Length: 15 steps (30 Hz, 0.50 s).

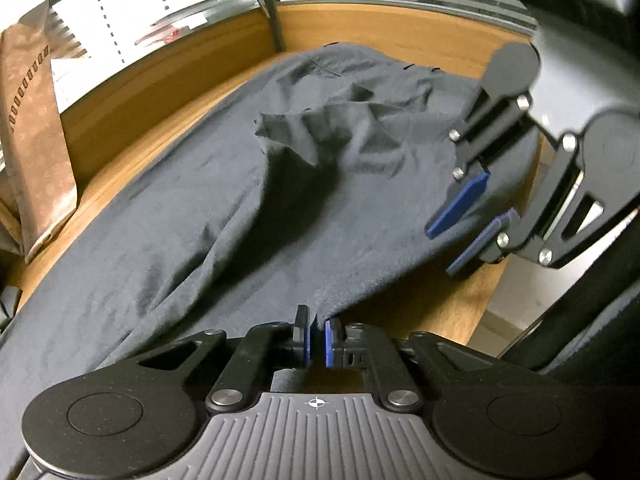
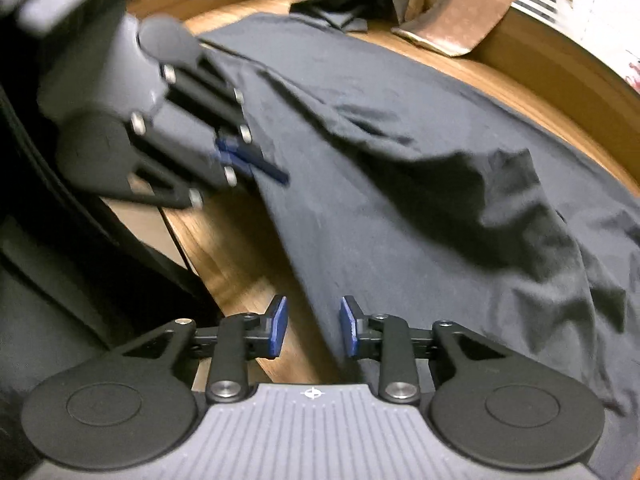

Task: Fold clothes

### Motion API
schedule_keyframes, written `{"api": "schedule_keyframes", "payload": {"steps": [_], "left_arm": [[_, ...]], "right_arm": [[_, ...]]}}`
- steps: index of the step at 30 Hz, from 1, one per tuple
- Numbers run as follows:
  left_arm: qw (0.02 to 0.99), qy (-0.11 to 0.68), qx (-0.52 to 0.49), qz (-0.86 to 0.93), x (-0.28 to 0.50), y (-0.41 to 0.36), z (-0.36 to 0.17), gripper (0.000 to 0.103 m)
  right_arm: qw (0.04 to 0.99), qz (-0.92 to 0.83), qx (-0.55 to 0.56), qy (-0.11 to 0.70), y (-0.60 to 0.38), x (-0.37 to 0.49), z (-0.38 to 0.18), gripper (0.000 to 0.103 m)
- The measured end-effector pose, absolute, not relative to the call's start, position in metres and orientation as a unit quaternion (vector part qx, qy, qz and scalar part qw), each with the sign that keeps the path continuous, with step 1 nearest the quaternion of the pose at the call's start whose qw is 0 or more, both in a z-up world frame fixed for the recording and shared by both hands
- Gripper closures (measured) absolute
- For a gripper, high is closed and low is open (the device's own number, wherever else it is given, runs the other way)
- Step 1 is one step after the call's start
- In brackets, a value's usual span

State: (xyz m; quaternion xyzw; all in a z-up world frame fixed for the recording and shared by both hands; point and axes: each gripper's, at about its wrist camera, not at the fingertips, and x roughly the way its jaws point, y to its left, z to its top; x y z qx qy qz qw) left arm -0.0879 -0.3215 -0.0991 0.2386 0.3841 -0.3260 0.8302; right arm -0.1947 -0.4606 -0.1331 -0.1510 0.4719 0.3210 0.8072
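Blue-padded fingers of the left gripper (image 1: 317, 338) sit at the bottom centre of the left wrist view, pressed together on the near edge of a dark grey cloth garment (image 1: 240, 200), pinching the fabric between them. That garment lies spread across the light brown wooden table (image 1: 420, 312), filling most of the frame, with a rumpled fold raised near the middle and its far end reaching toward the upper centre. At the right of the same view the right gripper (image 1: 468, 228) hangs over the garment's right edge, its two blue pads spread apart with nothing between them.

From the right wrist view, the right gripper (image 2: 313, 326) shows at the bottom centre with its pads spread wide; the garment's edge (image 2: 400, 220) runs up between them, though neither pad closes on it. The left gripper (image 2: 256, 164) appears blurred at the upper left, at the garment's border. A brown patterned paper bag (image 1: 36, 140) stands on the table at the left of the left wrist view.
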Motion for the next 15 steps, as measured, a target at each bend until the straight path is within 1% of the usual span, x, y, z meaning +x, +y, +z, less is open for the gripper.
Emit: {"api": "schedule_keyframes", "payload": {"steps": [2,7,15], "left_arm": [[0.830,0.386,0.234,-0.327,-0.084,-0.321,-0.096,0.095],[0.837,0.393,0.198,-0.325,-0.074,-0.317,-0.082,0.096],[0.842,0.390,0.184,-0.324,-0.068,-0.313,-0.064,0.098]], "right_arm": [[0.811,0.302,-0.160,0.474,-0.465,-0.200,-0.140,0.067],[0.819,0.219,-0.216,0.485,-0.493,-0.216,-0.158,0.067],[0.810,0.114,-0.273,0.507,-0.561,-0.245,-0.165,0.068]]}}
